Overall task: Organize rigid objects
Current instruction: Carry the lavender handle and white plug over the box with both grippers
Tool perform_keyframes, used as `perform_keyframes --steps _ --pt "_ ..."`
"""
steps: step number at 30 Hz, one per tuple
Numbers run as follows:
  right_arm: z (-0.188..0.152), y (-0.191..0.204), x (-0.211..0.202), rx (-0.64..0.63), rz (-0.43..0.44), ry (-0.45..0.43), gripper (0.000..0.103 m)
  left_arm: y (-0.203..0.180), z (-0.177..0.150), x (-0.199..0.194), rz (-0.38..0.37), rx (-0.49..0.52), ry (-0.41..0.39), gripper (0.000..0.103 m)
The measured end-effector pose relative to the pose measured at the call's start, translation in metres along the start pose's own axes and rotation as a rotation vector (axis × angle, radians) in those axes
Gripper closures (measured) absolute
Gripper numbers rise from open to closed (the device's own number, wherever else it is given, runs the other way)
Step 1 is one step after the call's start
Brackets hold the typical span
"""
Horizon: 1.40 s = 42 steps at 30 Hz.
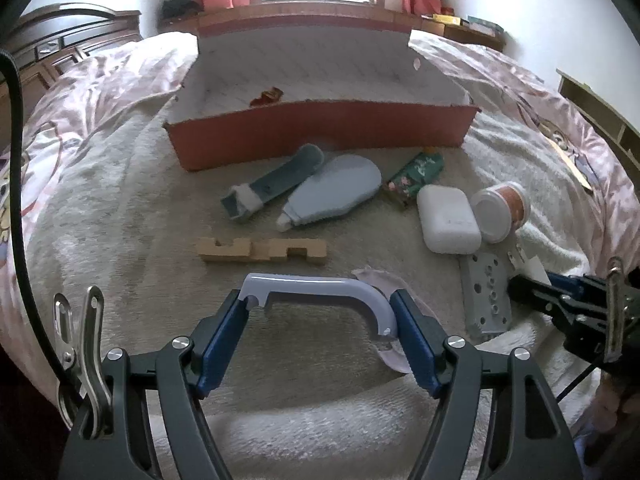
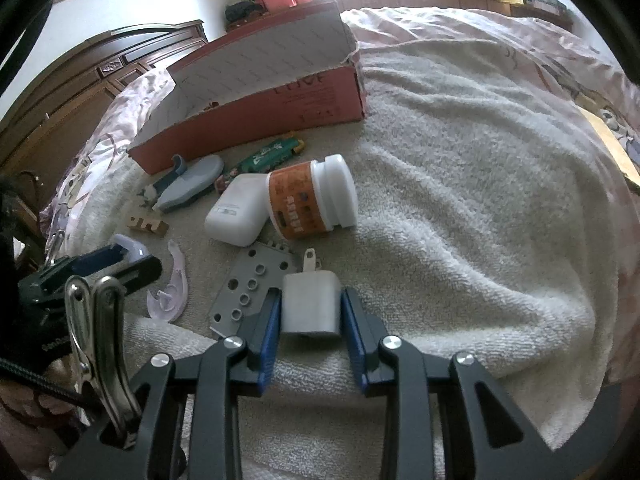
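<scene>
While the red box [image 1: 320, 128] is holding one small brown scrap [image 1: 267, 96], the left gripper [image 1: 318, 304] is clasping a lavender handle [image 1: 320, 286] and the right gripper [image 2: 310, 300] is clamping a white charger [image 2: 310, 300].

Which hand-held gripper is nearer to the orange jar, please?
Right. The right hand-held gripper, shut on a white charger, sits just short of the orange jar. The left hand-held gripper holds a lavender handle farther left.

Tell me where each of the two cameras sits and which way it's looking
Left wrist: on the left gripper, angled down over the bed toward the red box; its blue pads grip a lavender curved handle.
Right wrist: on the right gripper, angled down the same way; its pads clamp a white charger plug.
Shared: box, orange jar, white case, grey plate, each other's gripper.
</scene>
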State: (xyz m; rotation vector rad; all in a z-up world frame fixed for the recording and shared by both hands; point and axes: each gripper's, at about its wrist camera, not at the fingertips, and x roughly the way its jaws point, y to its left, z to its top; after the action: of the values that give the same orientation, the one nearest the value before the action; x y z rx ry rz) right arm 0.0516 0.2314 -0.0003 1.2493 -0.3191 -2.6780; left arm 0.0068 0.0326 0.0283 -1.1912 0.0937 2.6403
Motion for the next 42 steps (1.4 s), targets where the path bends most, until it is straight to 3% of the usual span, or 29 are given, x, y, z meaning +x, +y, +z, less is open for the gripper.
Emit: perform_keyframes --steps 12,18,27,42 --pt "-0.001 0.012 -0.014 -0.053 -0.039 -0.038 0.073 0.005 -0.001 -0.019 -0.002 -0.018 -0.065 0.029" --pt "0.003 0.031 -0.032 -0.132 -0.075 -0.086 0.073 0.010 -0.003 -0.025 -0.040 -0.045 -0.094 0.029" --pt "0.010 0.051 -0.035 -0.172 -0.107 -0.064 0.073 0.019 -0.009 -0.033 -0.097 -0.075 -0.131 0.029" --pt "0.038 0.067 -0.037 -0.207 -0.008 -0.083 0.073 0.021 0.009 -0.048 -0.076 -0.071 -0.187 0.029"
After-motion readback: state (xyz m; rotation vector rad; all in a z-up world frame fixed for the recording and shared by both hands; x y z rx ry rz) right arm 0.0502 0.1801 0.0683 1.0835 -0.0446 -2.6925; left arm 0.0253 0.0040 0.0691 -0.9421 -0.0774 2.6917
